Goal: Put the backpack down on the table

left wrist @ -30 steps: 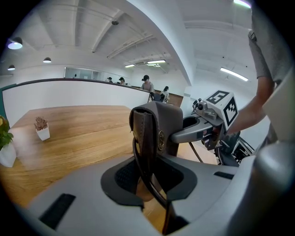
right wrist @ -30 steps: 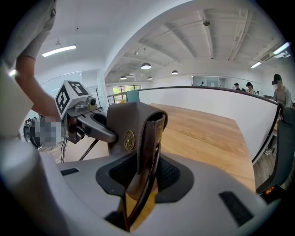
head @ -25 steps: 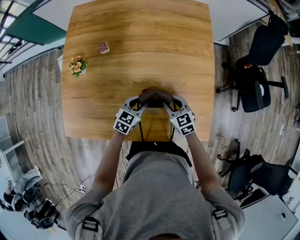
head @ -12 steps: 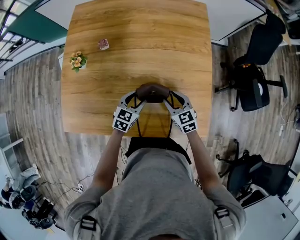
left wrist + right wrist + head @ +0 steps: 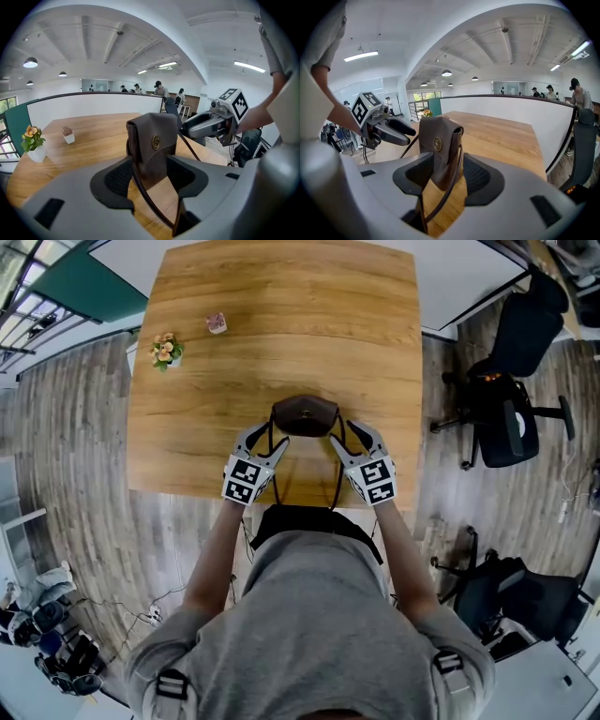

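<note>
We mark a dark brown backpack (image 5: 305, 415) bearing a round gold emblem (image 5: 155, 142); a honey-coloured table (image 5: 281, 324) with streaked wood grain; a floor (image 5: 75, 456) of grey-brown planks; potted flowers (image 5: 166, 350) in orange and yellow, pot white.

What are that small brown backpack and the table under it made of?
The backpack looks like matte brown leather or an imitation: a smooth flap with a round brassy stud. Its strap looks like thin cord of the same material. The table shows wood grain with a soft sheen; whether it is solid wood or laminate, I cannot tell.
</note>
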The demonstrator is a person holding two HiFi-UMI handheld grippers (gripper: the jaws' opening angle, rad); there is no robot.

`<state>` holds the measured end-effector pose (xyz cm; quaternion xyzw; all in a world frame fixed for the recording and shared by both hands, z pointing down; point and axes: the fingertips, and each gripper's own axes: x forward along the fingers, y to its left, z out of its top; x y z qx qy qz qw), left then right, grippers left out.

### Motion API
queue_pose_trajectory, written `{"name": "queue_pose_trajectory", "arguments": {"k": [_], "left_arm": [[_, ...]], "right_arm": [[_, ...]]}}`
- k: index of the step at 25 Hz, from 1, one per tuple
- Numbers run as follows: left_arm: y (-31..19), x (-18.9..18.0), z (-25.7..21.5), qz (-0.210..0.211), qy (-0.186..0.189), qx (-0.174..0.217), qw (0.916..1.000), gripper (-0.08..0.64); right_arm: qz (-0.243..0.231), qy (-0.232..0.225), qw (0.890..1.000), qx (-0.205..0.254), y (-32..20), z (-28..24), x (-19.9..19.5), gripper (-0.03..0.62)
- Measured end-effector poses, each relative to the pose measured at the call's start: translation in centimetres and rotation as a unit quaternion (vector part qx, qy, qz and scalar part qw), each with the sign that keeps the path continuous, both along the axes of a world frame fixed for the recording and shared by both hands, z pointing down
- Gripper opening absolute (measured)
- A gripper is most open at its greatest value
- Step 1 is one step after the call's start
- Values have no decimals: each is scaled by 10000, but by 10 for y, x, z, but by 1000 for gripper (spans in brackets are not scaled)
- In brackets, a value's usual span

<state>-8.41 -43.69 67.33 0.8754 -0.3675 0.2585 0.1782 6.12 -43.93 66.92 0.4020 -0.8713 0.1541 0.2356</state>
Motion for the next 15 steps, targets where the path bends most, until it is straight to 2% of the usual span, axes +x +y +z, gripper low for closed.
{"name": "queue_pose_trajectory", "arguments": {"k": [4,7,11,12,14,15], "left_arm": [[16,6,-8,-2,3,37,10000,226],[31,17,-13,192,-88,101,9997,225],[48,27,-28,170,33,127,9998,214],[51,28,-31,153,43,173,9997,195],[57,27,-37,120,55,320,9994,82],[61,26,-40,114,56,369,9992,52]], "right_arm": [[-219,77,9997,55,18,-4,3,192],[-263,30,9996,96,33,-9,8,145],[-334,-71,9993,172,45,-17,10,99],[-368,-89,9991,205,47,-19,9,87],[-441,-134,9985,288,51,-24,6,54],[-476,-162,9982,324,54,-27,5,30]]}}
